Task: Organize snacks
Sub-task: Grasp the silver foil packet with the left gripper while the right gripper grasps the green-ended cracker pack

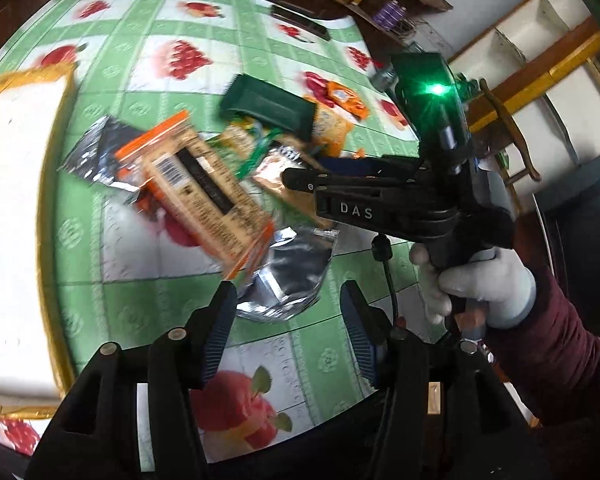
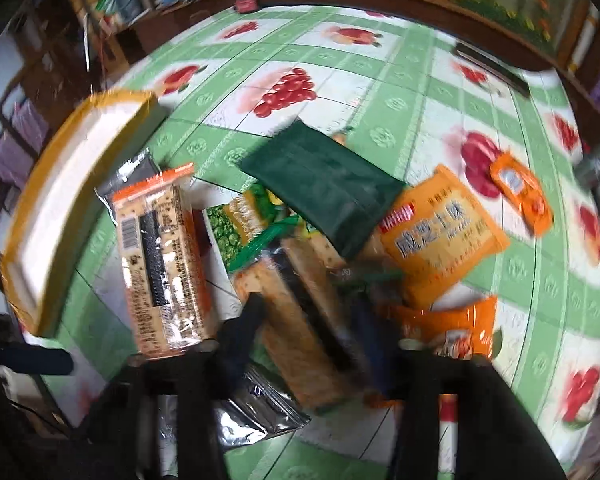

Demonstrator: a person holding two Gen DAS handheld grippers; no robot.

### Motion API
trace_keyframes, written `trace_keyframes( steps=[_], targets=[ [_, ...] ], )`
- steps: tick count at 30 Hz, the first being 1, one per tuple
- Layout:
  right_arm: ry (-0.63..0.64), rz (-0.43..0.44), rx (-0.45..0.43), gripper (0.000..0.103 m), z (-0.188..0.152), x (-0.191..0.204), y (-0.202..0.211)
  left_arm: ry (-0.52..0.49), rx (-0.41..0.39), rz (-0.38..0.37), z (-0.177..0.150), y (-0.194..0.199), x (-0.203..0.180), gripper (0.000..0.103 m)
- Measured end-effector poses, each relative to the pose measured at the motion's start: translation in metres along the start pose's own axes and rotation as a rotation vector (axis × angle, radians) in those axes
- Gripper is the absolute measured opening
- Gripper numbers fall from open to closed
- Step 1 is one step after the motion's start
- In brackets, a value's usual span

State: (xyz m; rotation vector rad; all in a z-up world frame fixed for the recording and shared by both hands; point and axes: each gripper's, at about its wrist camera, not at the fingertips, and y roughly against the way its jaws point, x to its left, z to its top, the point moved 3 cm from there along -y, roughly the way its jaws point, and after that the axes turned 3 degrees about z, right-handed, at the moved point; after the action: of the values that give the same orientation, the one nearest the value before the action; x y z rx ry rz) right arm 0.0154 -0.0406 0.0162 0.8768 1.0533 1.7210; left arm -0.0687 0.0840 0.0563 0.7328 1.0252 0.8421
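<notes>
A pile of snack packets lies on the green fruit-print tablecloth (image 1: 112, 304). An orange-edged cracker pack (image 1: 204, 192) (image 2: 160, 264) lies on the pile's left, a dark green pouch (image 1: 272, 104) (image 2: 324, 188) at the back, a silver packet (image 1: 288, 280) in front. My left gripper (image 1: 290, 336) is open and empty just short of the silver packet. My right gripper (image 2: 312, 320) (image 1: 300, 178) has its jaws around a brown cracker pack (image 2: 300, 320) in the pile's middle; blur hides whether it grips.
A white box with a yellow rim (image 1: 16, 208) (image 2: 68, 184) stands at the left. An orange biscuit bag (image 2: 444, 232) and a small orange packet (image 2: 520, 196) lie to the right. A dark flat object (image 1: 300, 24) lies near the far edge. Shelves stand behind.
</notes>
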Motion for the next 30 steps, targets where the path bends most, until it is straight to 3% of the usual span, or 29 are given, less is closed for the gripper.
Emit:
trace_keyframes(
  steps=[5,9,14,16,18,20,25,30],
  targets=[
    [-0.134,0.056,0.028,0.031,-0.017,-0.016,0.008,-0.115,0.032,0.029,0.003,-0.024,-0.028,0.055],
    [-0.233,0.111,0.059,0.031,-0.041,-0.028,0.011,-0.195,0.063,0.099,0.002,-0.054,-0.039,0.055],
    [-0.291,0.127,0.070,0.035,-0.059,-0.038,0.019,-0.374,0.041,0.231,-0.005,-0.074,-0.056,0.057],
    [-0.279,0.123,0.064,0.042,-0.061,-0.037,0.022,-0.414,0.041,0.248,-0.009,-0.074,-0.059,0.057],
    [-0.261,0.137,0.049,0.057,-0.061,-0.034,0.026,-0.401,0.045,0.228,-0.009,-0.070,-0.054,0.047],
    [-0.237,0.148,0.033,0.064,-0.062,-0.028,0.030,-0.366,0.058,0.202,-0.009,-0.064,-0.048,0.017],
    [-0.162,0.129,0.033,0.066,-0.054,-0.011,0.024,-0.281,0.043,0.161,-0.013,-0.045,-0.027,0.018],
    [-0.110,0.069,0.050,0.065,-0.048,-0.002,0.008,-0.271,0.031,0.103,-0.017,-0.038,-0.025,0.046]
  ],
)
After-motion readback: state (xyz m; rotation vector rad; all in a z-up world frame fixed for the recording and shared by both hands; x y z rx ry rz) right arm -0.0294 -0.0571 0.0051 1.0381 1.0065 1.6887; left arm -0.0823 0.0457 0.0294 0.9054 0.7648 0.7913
